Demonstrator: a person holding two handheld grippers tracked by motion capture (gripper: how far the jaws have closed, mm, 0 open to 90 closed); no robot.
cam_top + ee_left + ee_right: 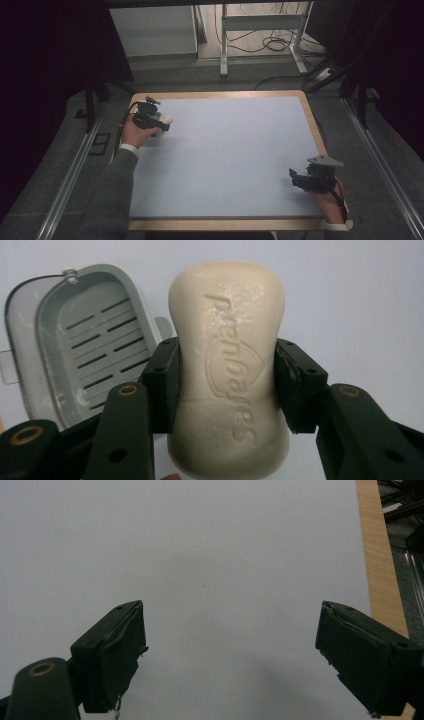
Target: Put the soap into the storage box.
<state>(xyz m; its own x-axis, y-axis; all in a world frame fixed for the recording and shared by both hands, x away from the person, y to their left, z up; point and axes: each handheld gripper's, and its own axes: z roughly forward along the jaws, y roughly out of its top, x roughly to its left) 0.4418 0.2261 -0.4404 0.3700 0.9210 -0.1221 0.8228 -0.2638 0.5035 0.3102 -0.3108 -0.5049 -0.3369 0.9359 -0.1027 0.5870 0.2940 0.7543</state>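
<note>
At about ten o'clock on the table (235,150), near its far left corner, the left gripper (162,121) is clamping a cream bar of soap (230,370) across its narrow waist. In the high view the soap is showing as little more than a pale spot at the gripper's tip, and the hand behind it is hiding the rest. In the left gripper view the lower end of the bar is cut off by the frame and partly covered by the jaws. Raised letters are running along the bar's face; they are upside down in this view and seem to be spelling "Safeguard", though the middle letters are hard to make out above a shield-like outline.

At nine o'clock from the soap in that view, a grey soap box (75,350) is lying open on the table, its left edge cut off. Its slotted tray is holding nothing but a thin whitish film.

At about four o'clock on the table, the right gripper (296,178) is resting with its jaws spread wide apart, and nothing is sitting between them.
</note>
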